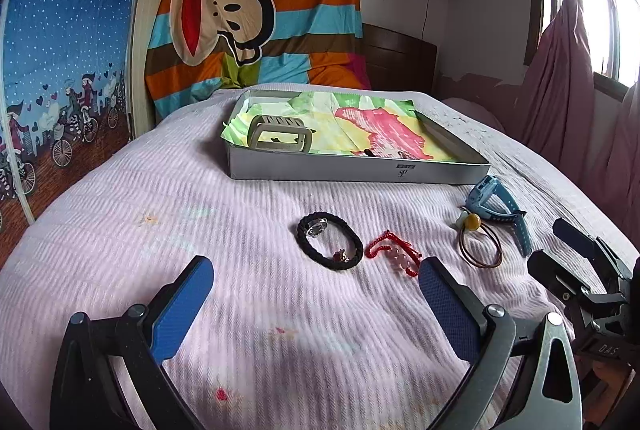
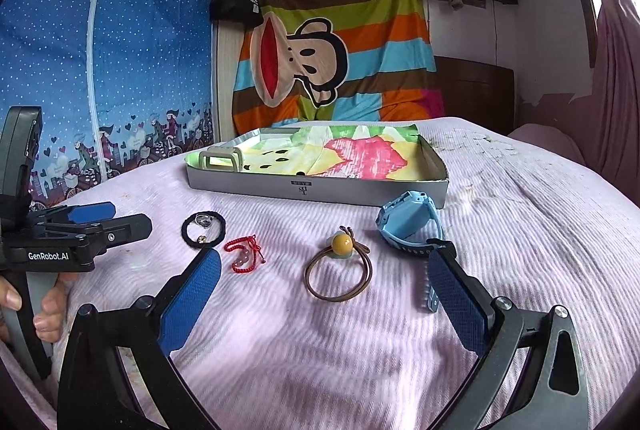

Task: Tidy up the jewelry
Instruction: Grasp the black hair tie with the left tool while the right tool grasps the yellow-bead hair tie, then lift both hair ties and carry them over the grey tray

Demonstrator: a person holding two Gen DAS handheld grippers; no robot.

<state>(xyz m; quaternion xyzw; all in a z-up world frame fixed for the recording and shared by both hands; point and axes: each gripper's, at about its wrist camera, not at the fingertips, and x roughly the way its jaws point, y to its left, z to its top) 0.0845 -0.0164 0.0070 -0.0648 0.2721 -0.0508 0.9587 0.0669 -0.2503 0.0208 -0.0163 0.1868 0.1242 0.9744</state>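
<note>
Jewelry is laid out on a pink bedspread [image 2: 520, 230]: black bracelet [image 1: 329, 246], red cord bracelet [image 1: 394, 254], brown hair tie [image 2: 339, 276], blue watch [image 2: 412, 226]. Both grippers, left [image 1: 316, 284] and right [image 2: 326, 284], are held wide apart, empty.

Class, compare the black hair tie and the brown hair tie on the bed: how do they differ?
The black hair tie is thick and braided; the brown hair tie is a thin cord. The black one carries small charms; the brown one a yellow bead. Both lie flat on the blanket, outside the box.

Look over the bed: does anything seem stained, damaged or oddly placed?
The pink bedspread carries stains: a reddish spot near the left gripper, and dark specks right of the tray.
</note>
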